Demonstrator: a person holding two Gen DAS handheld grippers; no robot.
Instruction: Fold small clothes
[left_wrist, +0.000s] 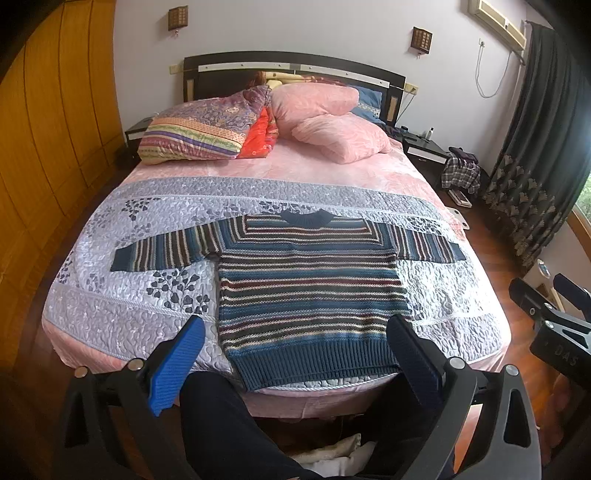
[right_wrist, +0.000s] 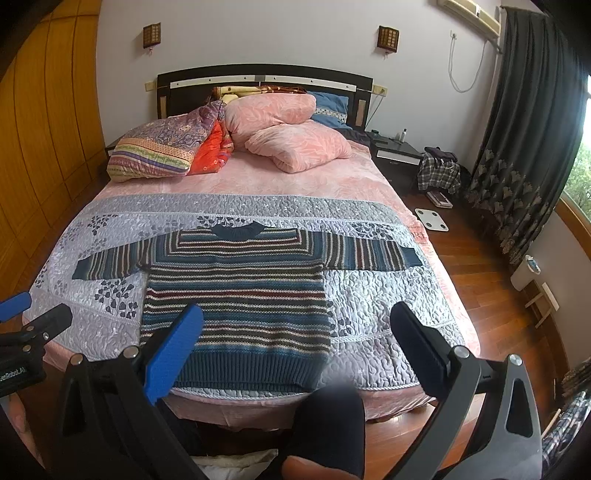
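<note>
A striped knitted sweater (left_wrist: 306, 284) in dark blue, maroon and cream lies spread flat, front up, on a quilted lilac-grey bedspread (left_wrist: 122, 317) that covers the foot half of a double bed. The sweater's ribbed blue hem reaches the foot edge of the bed, nearest the cameras. Its round blue collar points toward the headboard. Both sleeves stretch straight out sideways toward the left and right edges of the bed. No fold has been made yet.

Two hand-held grippers hover above the foot edge, held back from the cloth. The left gripper (left_wrist: 295, 339) has its two fingers spread wide apart, one blue and one dark, and holds nothing; in its view the fingers frame the sweater's hem. The right gripper (right_wrist: 295, 332) is likewise wide apart and empty, sitting over the hem and the bare bedspread to the right of it. A person's dark-clothed legs show below the grippers.

Pink pillows (left_wrist: 325, 122) and a folded patterned quilt (left_wrist: 199, 129) are piled at the head end, well apart from the sweater.

The knit looks thick, soft and fairly heavy for its size. It will probably drape and stretch rather than hold a crease, and it should not slip on the quilted surface. Good places to grip seem to be a sleeve cuff, or the ribbed hem corners and shoulder seams, where the fabric is firmest.
</note>
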